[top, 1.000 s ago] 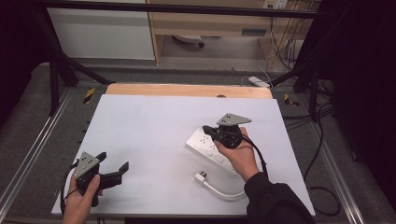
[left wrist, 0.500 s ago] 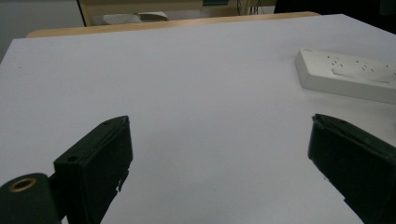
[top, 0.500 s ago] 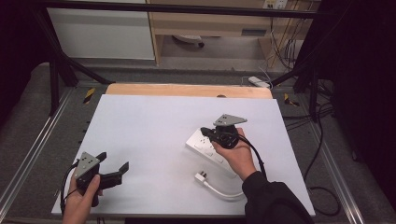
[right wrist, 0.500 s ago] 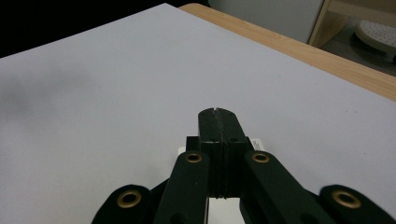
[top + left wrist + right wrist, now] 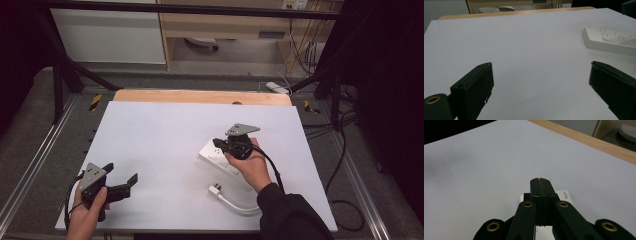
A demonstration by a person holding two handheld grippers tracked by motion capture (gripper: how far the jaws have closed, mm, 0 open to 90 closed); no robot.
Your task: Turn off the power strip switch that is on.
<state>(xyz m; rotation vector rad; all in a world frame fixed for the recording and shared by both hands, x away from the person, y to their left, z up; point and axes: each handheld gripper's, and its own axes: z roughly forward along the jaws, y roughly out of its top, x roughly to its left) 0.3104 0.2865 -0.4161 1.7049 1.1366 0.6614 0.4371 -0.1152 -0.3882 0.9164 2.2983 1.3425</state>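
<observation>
A white power strip (image 5: 220, 159) lies right of the table's middle, also seen in the left gripper view (image 5: 609, 40). Its white plug (image 5: 215, 190) and cable (image 5: 237, 206) lie loose on the sheet just in front of it. My right gripper (image 5: 218, 143) hovers over the strip's far left end with its jaws shut and nothing between them; in the right gripper view (image 5: 540, 181) the closed tips cover the strip's end (image 5: 564, 195). Whether they touch it I cannot tell. My left gripper (image 5: 120, 173) stands open near the front left corner, jaws wide and empty (image 5: 541, 65).
A white sheet (image 5: 165, 130) covers the table, with a wooden edge (image 5: 200, 96) along the far side. Metal frame rails (image 5: 30, 165) run down both sides. Cables (image 5: 345, 200) trail off at the right, and a shelf unit (image 5: 220, 25) stands beyond the table.
My right gripper has drifted slightly left and nearer over the power strip, still shut. The left gripper has kept still.
</observation>
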